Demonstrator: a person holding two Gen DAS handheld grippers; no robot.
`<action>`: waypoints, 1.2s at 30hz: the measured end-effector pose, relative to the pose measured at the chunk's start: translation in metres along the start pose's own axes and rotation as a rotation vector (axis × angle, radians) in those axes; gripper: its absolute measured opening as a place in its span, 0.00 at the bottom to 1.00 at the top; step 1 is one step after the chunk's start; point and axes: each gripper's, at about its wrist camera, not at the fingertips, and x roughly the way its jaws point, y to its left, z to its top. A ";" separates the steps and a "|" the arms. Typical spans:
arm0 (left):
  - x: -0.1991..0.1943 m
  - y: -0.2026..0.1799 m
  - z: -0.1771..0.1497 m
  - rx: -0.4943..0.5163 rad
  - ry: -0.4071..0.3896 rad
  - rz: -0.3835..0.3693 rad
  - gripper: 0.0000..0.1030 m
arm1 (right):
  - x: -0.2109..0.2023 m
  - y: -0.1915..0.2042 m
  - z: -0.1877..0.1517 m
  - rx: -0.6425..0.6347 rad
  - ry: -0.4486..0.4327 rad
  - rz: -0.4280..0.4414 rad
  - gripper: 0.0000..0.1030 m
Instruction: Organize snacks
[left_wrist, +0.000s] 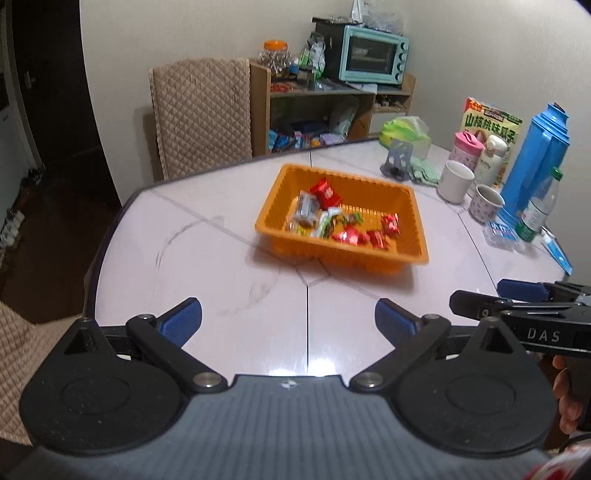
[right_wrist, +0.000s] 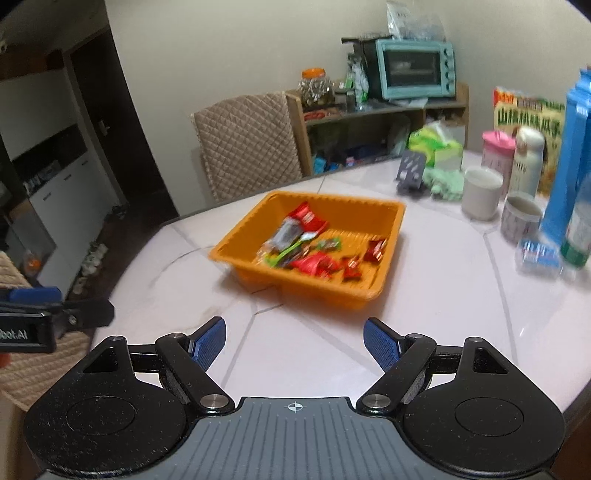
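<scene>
Both claws spread and empty, orange tray of snacks ahead on the table.

Left gripper (left_wrist: 288, 319) hangs over the near edge of the pale table (left_wrist: 221, 258), jaws wide, nothing between the blue pads. The orange tray (left_wrist: 275, 206) sits well ahead of it, slightly to its right, with the wrapped snacks (left_wrist: 332, 218) heaped in the bottom. Right gripper (right_wrist: 294, 341) is alongside, jaws apart and bare too, tray ahead of it. Further right of the claws stand cups (left_wrist: 455, 181) and a blue jug (left_wrist: 535, 158).
</scene>
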 end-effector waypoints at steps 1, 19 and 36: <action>-0.004 0.004 -0.005 -0.004 0.009 -0.004 0.97 | -0.005 0.004 -0.004 0.012 0.006 0.002 0.79; -0.060 0.048 -0.079 0.043 0.084 -0.076 0.96 | -0.048 0.078 -0.082 0.056 0.075 -0.085 0.79; -0.066 0.055 -0.107 0.059 0.126 -0.109 0.96 | -0.066 0.100 -0.108 0.061 0.097 -0.114 0.79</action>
